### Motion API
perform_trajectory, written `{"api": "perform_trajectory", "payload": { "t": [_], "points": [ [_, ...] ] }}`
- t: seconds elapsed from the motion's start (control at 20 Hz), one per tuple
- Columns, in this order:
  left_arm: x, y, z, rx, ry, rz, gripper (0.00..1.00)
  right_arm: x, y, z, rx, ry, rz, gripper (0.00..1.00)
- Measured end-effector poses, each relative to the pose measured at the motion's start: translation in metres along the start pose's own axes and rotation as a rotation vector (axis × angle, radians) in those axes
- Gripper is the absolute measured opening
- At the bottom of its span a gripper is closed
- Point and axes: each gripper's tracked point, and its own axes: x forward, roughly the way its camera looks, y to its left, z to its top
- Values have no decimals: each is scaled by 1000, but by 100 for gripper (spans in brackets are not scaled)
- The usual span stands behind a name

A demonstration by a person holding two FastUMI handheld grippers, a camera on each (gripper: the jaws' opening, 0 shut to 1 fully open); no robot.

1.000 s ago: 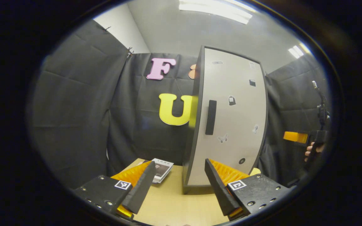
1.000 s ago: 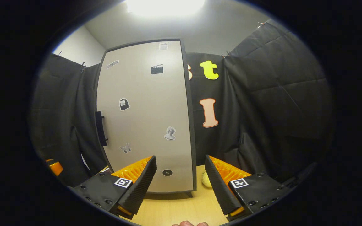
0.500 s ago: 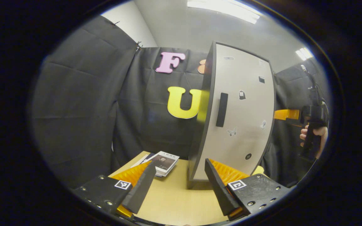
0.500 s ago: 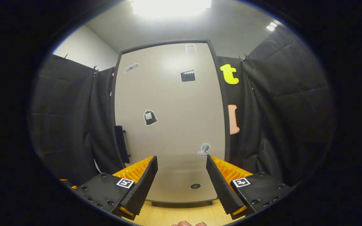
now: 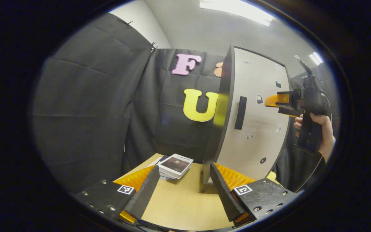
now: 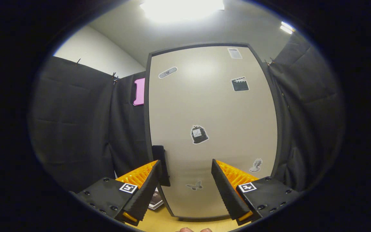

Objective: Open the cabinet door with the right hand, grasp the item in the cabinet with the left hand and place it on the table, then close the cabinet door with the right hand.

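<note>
- Beige panel with a dark frame: the cabinet door (image 6: 211, 129) stands in the middle of the right gripper view, and at the centre right of the left gripper view. It looks closed, so the item inside is hidden and I cannot tell what it is.
- The door looks stiff and flat, probably a light board; its smooth face gives no hold.
- The dark handle (image 5: 240, 112) is a narrow upright bar near the door's left edge (the natural place to take hold).
- The right gripper (image 6: 185, 183) has its fingers spread and holds nothing; the handle sits just behind its left finger, low in the frame.
- In the left gripper view this gripper, in a hand (image 5: 320, 129), is at the right, close to the door.
- The left gripper (image 5: 182, 188) is spread and empty, low over the wooden table (image 5: 179, 206), near some booklets (image 5: 175, 165).
</note>
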Motion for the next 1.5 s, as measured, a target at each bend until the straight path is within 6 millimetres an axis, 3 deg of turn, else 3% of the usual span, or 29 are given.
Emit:
{"api": "perform_trajectory", "payload": {
  "t": [0.1, 0.15, 0.2, 0.25, 0.35, 0.65, 1.05, 1.15, 1.3, 1.4, 1.5],
  "points": [
    [-2, 10, -3, -5, 4, 20, 96, 8, 10, 5, -2, -5, 6, 98],
    [-3, 15, -3, -9, 5, 30, 92, 13, 14, 6, -3, -8, 5, 92],
    [-5, 18, -4, -15, 6, 39, 95, 18, 16, 6, -1, -2, 2, 98],
    [-6, 21, -5, -21, 7, 44, 92, 24, 19, 5, 5, 2, 1, 98],
    [-8, 28, -9, -38, 16, 55, 95, 34, 22, 4, 15, 0, -7, 98],
    [-8, 44, -17, -50, 33, 85, 92, 62, 26, -25, -15, 36, -18, 98],
    [-7, 48, -14, -42, 41, 92, 95, 86, 36, -32, -30, 55, -23, 92],
    [-7, 49, -16, -38, 46, 93, 92, 87, 43, -32, -39, 46, -19, 85],
    [-7, 48, -19, -37, 54, 89, 92, 86, 51, -31, -76, 36, -21, 57],
    [-9, 48, -19, -34, 56, 87, 92, 86, 51, -32, -79, 35, -37, 48],
    [-11, 49, -20, -29, 59, 89, 92, 87, 52, -32, -59, 35, -34, 49]
  ]
}}
